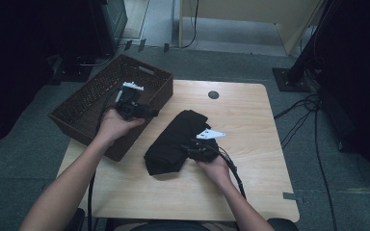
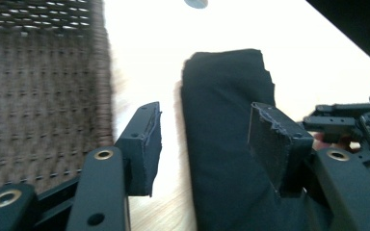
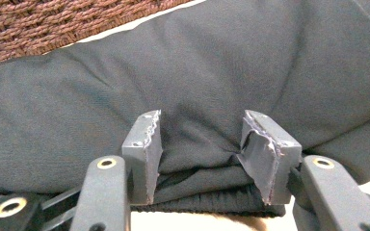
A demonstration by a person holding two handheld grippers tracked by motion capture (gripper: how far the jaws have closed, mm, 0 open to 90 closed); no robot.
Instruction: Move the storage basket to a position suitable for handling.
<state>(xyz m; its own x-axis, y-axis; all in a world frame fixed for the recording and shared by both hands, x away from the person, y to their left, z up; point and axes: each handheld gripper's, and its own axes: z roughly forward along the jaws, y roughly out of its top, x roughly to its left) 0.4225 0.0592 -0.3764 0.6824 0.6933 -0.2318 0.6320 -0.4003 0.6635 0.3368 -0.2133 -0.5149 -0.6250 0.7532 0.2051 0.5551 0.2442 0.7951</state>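
So there's a light wooden table (image 1: 250,125) with a small dark round cap (image 1: 213,95) set into it near the far edge. A dark brown wicker basket (image 1: 84,103) sits on the table's far left corner, partly hanging past the edge, and it looks bare inside from above.

In the middle of the table lies a folded black garment (image 1: 173,142), a longish bundle running diagonally, just beside the basket but not touching it as far as I can tell. In the right gripper view the black cloth (image 3: 183,86) takes up most of the frame, with the basket weave (image 3: 53,24) behind it.

The right gripper (image 1: 192,150) is at the near right side of the bundle. Its jaws are apart, with a stack of folded edges sitting between the pads (image 3: 265,154), and the cloth looks a bit bunched against them.

The left gripper (image 1: 144,113) hovers over the basket's near right corner, pointed at the garment. Its jaws are wide apart with nothing between them, table and cloth (image 2: 226,130) below.
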